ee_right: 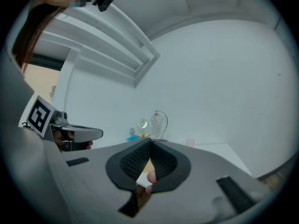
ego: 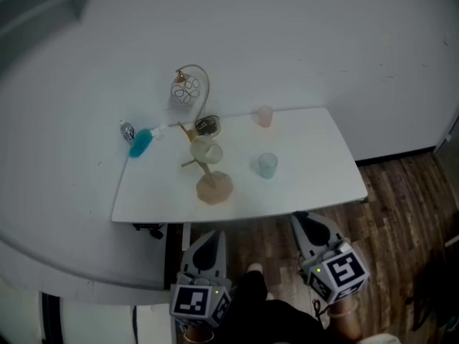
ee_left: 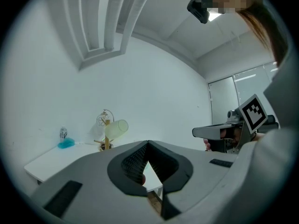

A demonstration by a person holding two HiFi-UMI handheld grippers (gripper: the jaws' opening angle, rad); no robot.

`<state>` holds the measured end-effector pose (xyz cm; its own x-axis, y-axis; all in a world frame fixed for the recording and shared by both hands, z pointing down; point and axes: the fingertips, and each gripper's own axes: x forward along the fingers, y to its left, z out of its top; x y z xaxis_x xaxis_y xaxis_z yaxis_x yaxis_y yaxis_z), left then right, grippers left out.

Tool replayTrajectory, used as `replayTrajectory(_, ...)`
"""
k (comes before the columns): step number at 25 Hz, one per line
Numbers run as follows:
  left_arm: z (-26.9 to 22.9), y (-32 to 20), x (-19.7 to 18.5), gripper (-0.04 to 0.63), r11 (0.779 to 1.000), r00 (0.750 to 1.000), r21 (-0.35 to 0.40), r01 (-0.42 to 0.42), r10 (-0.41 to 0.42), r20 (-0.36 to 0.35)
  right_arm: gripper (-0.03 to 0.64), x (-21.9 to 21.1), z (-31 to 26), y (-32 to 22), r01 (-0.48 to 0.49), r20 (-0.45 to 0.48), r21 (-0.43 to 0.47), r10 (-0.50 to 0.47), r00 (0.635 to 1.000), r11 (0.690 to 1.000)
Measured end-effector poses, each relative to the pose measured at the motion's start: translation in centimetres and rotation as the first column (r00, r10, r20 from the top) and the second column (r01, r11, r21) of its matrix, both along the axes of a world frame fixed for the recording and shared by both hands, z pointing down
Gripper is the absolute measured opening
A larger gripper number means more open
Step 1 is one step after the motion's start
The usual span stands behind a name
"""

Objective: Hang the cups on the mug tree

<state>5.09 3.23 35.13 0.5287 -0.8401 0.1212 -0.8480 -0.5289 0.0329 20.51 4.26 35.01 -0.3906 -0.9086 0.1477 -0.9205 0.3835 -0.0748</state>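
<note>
Your white tabletop (ego: 315,185) fills the middle of the frame, smooth and flat. At the bottom edge, short of it, your left gripper (ego: 209,241) and right gripper (ego: 304,224) each have their jaws pressed together on nothing. The wooden mug tree (ego: 214,186) at centre already carries one pale yellow cup (ego: 205,150). A pale blue cup (ego: 267,165) stands to its right, and a pink cup (ego: 265,116) sits nearer the upper edge. Both look light, rigid and slick, and their handles are too small to make out. Pinch the rim wall gently.
</note>
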Motion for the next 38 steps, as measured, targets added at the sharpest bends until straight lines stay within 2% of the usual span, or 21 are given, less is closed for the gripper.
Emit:
replayTrajectory(6,0.2,-1.8,1.8,-0.002,0.999,0.999,0.01,-0.039,0.039,-0.006,-0.002,1.9,0.4,-1.2,-0.038,0.004,0.052,0.038,0.999,0.998)
replayTrajectory(9,0.3,-2.7,3.0,-0.002,0.998,0.998,-0.013,-0.06,0.06,-0.017,-0.002,2.4,0.5,-2.0,-0.043,0.02,0.069,0.042,0.999,0.997)
replayTrajectory(12,0.6,-4.0,3.6,-0.001,0.997,0.997,-0.02,-0.074,0.074,-0.013,-0.002,2.9,0.9,-3.2,-0.056,-0.006,0.073,0.056,0.998,0.996)
replayTrajectory(17,1.0,-6.4,4.6,0.0,0.996,0.996,-0.032,-0.088,0.088,-0.016,-0.002,3.5,2.3,-5.6,-0.087,-0.096,0.061,0.093,0.991,0.994)
replayTrajectory(20,1.1,-7.9,5.0,0.0,0.995,0.995,-0.021,-0.095,0.095,-0.009,-0.002,3.6,3.1,-7.2,-0.088,-0.099,0.054,0.093,0.991,0.995)
replayTrajectory(38,3.3,-15.0,7.0,0.0,0.987,0.99,-0.078,-0.138,0.139,-0.004,0.0,5.8,7.8,-16.0,-0.143,-0.061,-0.043,0.141,0.988,0.989)
